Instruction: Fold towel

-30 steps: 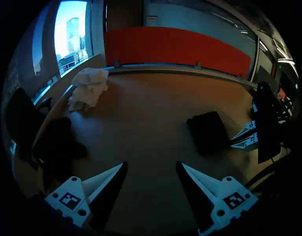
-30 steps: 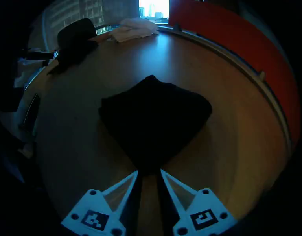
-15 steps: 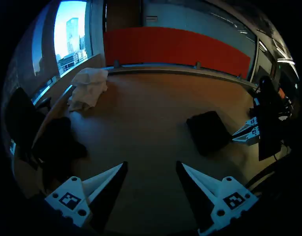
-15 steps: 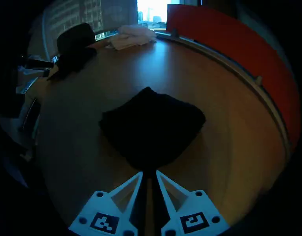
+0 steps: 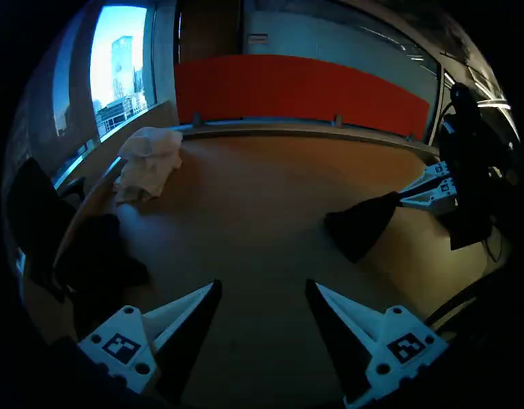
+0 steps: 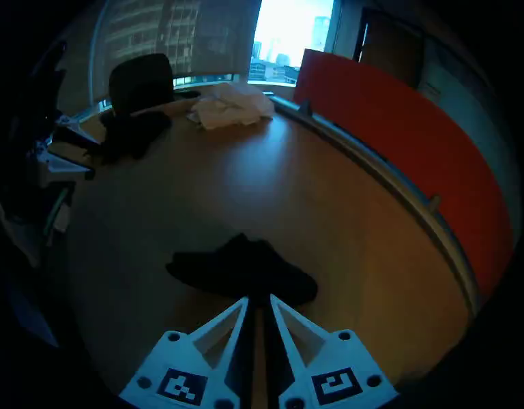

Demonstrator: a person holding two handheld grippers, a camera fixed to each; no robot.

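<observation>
The fold appears to be in progress, judging by how the towel hangs. The right gripper has its jaws drawn close together, pinching one edge of the dark towel. In the left gripper view that edge rises to a peak at the fingertips, while the rest of the towel trails down onto the table. The towel sits in front of the red screen, toward its right end and apart from it. The left gripper hangs with its jaws wide and nothing between them, on the side of the table farthest from the screen and well apart from the towel. A white cloth lies heaped by the screen's left end.

The next move probably calls for carrying the pinched edge across and laying it onto the opposite edge. It should stay low enough that the cloth drapes flat rather than bunching. The free gripper could pin the resting part so it does not slide
</observation>
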